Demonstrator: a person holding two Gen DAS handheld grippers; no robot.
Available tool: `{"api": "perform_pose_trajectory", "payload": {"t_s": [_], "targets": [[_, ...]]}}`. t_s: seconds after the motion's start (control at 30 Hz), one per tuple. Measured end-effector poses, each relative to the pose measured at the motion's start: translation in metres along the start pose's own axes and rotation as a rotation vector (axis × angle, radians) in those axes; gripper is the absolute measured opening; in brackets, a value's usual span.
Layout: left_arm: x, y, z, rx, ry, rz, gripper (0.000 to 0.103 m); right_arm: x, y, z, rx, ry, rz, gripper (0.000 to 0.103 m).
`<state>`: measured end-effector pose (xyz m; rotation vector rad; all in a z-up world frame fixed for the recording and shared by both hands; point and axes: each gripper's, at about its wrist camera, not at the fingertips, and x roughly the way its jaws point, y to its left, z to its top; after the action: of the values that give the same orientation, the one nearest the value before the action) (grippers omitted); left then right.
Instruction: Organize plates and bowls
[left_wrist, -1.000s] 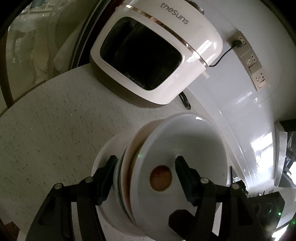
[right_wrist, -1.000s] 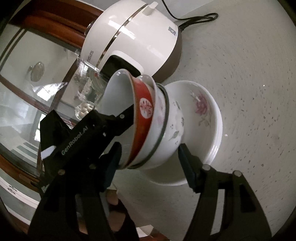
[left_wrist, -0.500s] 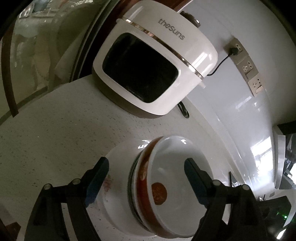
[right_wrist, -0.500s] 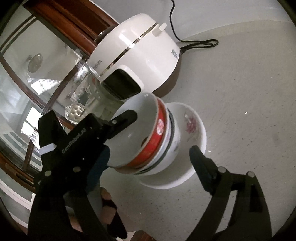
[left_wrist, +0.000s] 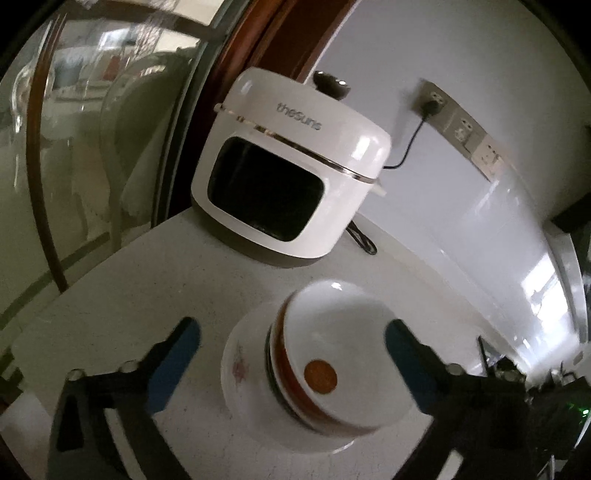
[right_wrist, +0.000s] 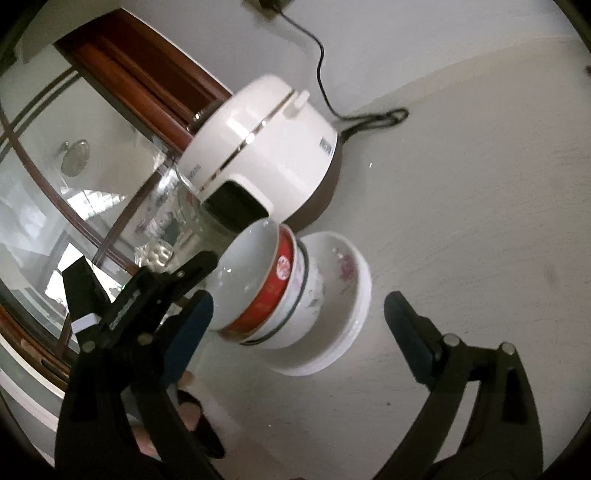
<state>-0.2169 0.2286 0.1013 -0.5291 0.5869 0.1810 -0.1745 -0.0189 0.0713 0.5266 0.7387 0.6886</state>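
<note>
Sitting on speckled table (right_wrist: 461, 221): one floral plate (right_wrist: 345, 275), three nested bowls stacked on it — red-banded bowl (right_wrist: 275, 291) on top, white-lined inside, two pale bowls (right_wrist: 308, 291) beneath. Standing just behind: one white rice cooker (left_wrist: 295, 173), cord (left_wrist: 408, 147) plugged into wall. Hovering either side of stack: left tool (left_wrist: 291, 363) gaping wide, touching nothing; right tool (right_wrist: 295, 334) likewise spread apart, gripping nothing.

Glossy ceramic bowls (left_wrist: 332, 354), speckled matt countertop (left_wrist: 155, 295)
</note>
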Motion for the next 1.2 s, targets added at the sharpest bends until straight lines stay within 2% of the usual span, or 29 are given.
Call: {"api": "perform_pose_trajectory", "payload": {"t_s": [0.17,0.33,0.4,0.6,0.7,0.87,1.2], "targets": [[-0.031,-0.013,-0.024,0.125,-0.081,0.022,0.103,-0.029,0.006,-0.014,-0.125,-0.09,-0.033,0.103],[-0.062,-0.031,-0.063,0.266,-0.19,0.112,0.103,-0.055,0.022,-0.053,-0.368,-0.184,-0.171,0.103],[-0.069,-0.034,-0.077,0.281,-0.211,0.148,0.103,-0.061,0.022,-0.066,-0.405,-0.203,-0.207,0.103],[-0.093,-0.031,-0.121,0.293,-0.279,0.28,0.103,-0.061,0.016,-0.102,-0.456,-0.168,-0.267,0.103],[-0.102,-0.029,-0.136,0.303,-0.325,0.299,0.103,-0.06,0.015,-0.117,-0.491,-0.141,-0.293,0.103],[-0.102,-0.021,-0.153,0.314,-0.266,0.23,0.103,-0.069,0.018,-0.137,-0.561,-0.161,-0.326,0.103],[-0.101,-0.013,-0.17,0.326,-0.237,0.225,0.103,-0.071,0.026,-0.155,-0.599,-0.174,-0.312,0.103]]}}
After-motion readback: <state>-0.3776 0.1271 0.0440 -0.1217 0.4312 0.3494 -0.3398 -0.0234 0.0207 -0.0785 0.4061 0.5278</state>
